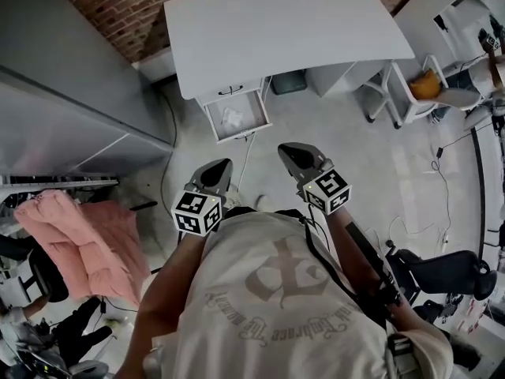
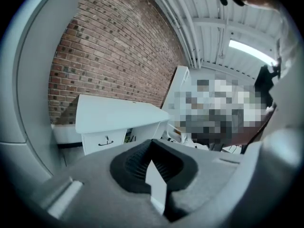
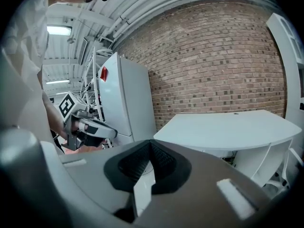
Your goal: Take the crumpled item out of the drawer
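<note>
A crumpled white item (image 1: 233,118) lies in the open drawer (image 1: 259,115) that sticks out from under the white desk (image 1: 276,30). My left gripper (image 1: 216,170) and right gripper (image 1: 293,156) hover side by side in front of my chest, well short of the drawer and above the floor. Both are shut with nothing between their jaws. In the left gripper view the shut left gripper (image 2: 151,145) points toward the desk (image 2: 114,114) and a drawer front with a dark handle (image 2: 105,141). From the right gripper view, the shut right gripper (image 3: 150,147) faces the desk (image 3: 228,127), with the left gripper (image 3: 83,126) off to its left.
A tall grey-white cabinet (image 1: 63,93) stands on the left, with pink garments (image 1: 79,235) below it. Beside the desk on the right sits a white chair holding an orange thing (image 1: 426,85). Cables (image 1: 438,164) trail over the floor, and a black chair (image 1: 450,275) stands at lower right.
</note>
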A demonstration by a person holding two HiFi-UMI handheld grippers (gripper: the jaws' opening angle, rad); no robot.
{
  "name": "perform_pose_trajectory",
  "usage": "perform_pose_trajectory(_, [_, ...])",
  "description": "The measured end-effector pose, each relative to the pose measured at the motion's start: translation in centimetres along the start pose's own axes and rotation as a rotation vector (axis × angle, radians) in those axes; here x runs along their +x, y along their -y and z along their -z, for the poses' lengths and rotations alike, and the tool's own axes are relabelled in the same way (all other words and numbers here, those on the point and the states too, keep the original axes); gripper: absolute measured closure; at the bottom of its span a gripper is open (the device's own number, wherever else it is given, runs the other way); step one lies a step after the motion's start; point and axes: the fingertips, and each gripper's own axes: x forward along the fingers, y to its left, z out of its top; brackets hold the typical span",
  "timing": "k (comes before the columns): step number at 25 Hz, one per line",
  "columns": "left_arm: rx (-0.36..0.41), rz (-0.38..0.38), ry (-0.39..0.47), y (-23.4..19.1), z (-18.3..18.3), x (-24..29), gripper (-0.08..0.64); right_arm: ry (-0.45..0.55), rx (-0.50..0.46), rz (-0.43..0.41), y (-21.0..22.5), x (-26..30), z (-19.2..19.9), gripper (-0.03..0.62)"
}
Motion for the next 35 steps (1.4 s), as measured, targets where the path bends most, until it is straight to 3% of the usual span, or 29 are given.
perform_pose_trajectory(17, [-0.054,-0.104,-0.005,4.1,2.8,-0.4,0.558,-0.049,-0.003,-0.124,0.0,-1.4,3.1,0.584])
perform_pose_trajectory(27, [-0.083,-0.152,0.017,1.4,2.5,-1.3,0.558,-0.078,-0.015,-0.162,-0.8,1.2,2.9,0.583])
perform_pose_trajectory(35, [-0.111,-0.145,0.018,-2.2,2.3,-1.0,0.558,-0.107,-0.029,-0.148,-0.1,4.4,2.2,0.584])
